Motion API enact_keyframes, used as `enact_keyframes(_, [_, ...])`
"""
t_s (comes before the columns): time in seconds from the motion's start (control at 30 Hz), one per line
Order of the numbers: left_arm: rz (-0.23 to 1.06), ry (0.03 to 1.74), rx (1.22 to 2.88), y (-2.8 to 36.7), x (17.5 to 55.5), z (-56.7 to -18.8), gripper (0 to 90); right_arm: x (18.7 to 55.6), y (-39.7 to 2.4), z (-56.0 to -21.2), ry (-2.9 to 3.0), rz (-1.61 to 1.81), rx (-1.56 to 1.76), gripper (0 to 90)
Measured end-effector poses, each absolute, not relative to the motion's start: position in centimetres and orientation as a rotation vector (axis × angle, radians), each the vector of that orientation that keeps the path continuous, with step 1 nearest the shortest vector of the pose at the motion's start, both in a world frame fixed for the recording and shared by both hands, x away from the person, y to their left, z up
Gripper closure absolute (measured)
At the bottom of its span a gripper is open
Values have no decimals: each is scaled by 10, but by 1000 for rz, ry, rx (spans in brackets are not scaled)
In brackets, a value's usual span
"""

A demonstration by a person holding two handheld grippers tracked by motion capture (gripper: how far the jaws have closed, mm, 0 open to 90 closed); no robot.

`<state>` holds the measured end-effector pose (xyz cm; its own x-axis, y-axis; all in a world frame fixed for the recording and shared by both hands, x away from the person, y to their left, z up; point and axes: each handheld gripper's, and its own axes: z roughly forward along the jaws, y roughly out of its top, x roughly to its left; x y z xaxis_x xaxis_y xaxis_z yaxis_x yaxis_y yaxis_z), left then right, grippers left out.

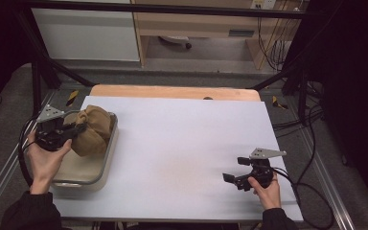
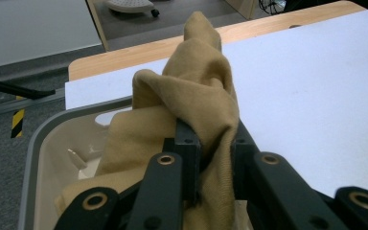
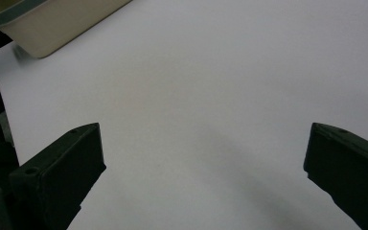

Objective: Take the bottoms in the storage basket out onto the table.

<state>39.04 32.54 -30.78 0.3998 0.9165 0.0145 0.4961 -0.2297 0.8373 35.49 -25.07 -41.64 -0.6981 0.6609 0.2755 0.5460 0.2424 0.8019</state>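
Bunching between the left gripper (image 2: 211, 143) jaws, tan cloth (image 2: 196, 91) is pinched.

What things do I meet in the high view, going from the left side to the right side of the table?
Left gripper → tan cloth → bare white table top → right gripper.

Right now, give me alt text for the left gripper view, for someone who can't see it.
The left gripper is shut on a bunched tan cloth, lifting a fold of it above a pale tub. Behind lies a white table sheet.
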Motion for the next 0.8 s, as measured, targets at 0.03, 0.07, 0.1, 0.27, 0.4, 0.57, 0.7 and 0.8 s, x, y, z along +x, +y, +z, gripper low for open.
enact_keyframes(0.03, [678,1211,1871,325,390,-307,792,355,-251,-416,2379,1457,1163,7])
enact_keyframes(0.07, [675,1211,1869,324,390,-307,792,355,-251,-416,2380,1455,1163,7])
enact_keyframes(0.1, [675,1208,1870,324,390,-307,792,355,-251,-417,2379,1456,1163,7])
enact_keyframes(0.27, [667,1197,1866,322,389,-306,793,355,-251,-417,2379,1456,1162,7])
enact_keyframes(0.4, [664,1190,1862,319,388,-305,793,355,-251,-417,2379,1456,1163,7])
enact_keyframes(0.57, [664,1178,1866,315,386,-304,793,355,-251,-417,2379,1456,1162,7])
enact_keyframes(0.7, [658,1171,1863,312,386,-303,793,355,-251,-416,2380,1456,1162,7])
enact_keyframes(0.8, [658,1163,1867,309,385,-302,794,355,-251,-416,2379,1457,1163,7])
